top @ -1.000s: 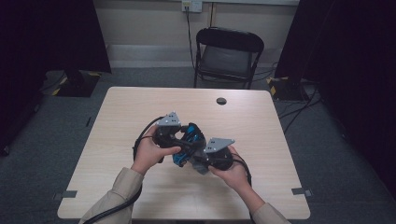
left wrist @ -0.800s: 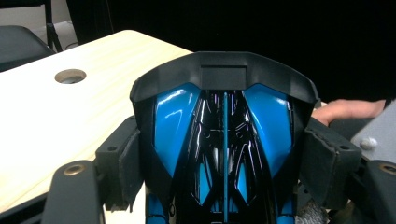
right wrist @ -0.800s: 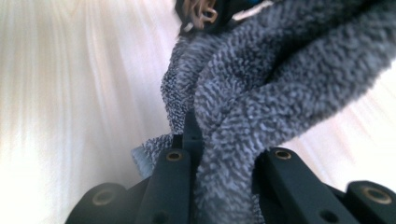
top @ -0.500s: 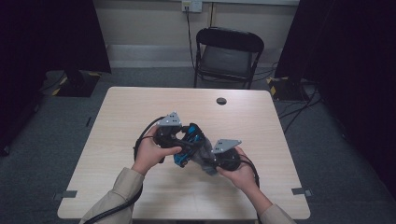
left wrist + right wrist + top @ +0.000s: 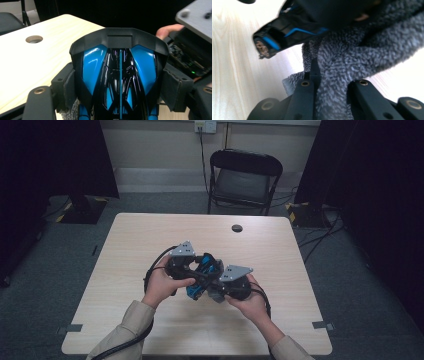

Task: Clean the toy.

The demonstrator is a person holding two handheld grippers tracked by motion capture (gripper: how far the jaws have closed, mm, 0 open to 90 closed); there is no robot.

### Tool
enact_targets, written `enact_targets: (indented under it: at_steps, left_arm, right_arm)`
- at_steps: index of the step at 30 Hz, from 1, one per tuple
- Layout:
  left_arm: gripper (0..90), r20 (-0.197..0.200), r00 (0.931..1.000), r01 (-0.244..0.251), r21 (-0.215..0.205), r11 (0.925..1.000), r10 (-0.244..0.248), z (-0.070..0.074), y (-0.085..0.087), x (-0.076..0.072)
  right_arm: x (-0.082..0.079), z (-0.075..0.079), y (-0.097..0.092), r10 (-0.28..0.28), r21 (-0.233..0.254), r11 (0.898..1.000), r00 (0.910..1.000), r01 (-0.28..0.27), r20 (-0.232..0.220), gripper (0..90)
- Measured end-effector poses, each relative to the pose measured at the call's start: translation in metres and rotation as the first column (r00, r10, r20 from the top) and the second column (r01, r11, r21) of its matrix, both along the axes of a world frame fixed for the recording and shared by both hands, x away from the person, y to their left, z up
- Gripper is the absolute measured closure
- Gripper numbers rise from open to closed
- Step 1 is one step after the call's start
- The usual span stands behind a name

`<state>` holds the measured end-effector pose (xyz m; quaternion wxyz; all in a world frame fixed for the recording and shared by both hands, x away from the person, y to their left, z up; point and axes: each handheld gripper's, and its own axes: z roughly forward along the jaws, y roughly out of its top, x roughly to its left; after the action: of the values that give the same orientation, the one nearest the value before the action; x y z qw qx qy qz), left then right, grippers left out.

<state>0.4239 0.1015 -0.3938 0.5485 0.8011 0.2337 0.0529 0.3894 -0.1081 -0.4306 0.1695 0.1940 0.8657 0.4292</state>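
A glossy blue and black toy car (image 5: 120, 65) sits nose-up between the pads (image 5: 68, 87) of my left gripper (image 5: 120, 92), which is shut on its sides. In the high view the car (image 5: 196, 291) is held over the middle of the table, between my left gripper (image 5: 200, 270) and my right gripper (image 5: 212, 291). A fluffy grey cloth (image 5: 352, 57) is pinched in my right gripper (image 5: 332, 87). The cloth lies against the car (image 5: 284, 27) from below. The right gripper's grey plate (image 5: 197, 17) is close by at the upper right of the left gripper view.
The light wooden table (image 5: 150, 235) has a round cable hole (image 5: 237, 228) near its far edge. A black folding chair (image 5: 245, 175) stands behind the table. Cables lie on the floor at the right, and dark curtains hang on both sides.
The right hand with the cloth has shifted slightly right and back again beside the car. The left hand and the car have stayed in place.
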Motion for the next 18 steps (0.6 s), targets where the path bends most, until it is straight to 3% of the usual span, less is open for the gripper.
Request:
enact_targets:
  at_steps: [10, 18]
  left_arm:
    - [25.5, -0.004, 0.9997, -0.023, -0.015, 0.9996, 0.023, 0.002, 0.002, 0.002]
    - [25.5, -0.007, 0.9984, -0.056, -0.029, 0.998, 0.056, 0.002, 0.006, 0.004]
  right_arm:
    - [-0.008, -0.008, 0.01, 0.063, -0.029, 0.998, 0.9978, -0.064, -0.019, 77.7]
    - [-0.015, -0.018, 0.015, 0.14, -0.063, 0.988, 0.9891, -0.142, -0.048, 77.6]
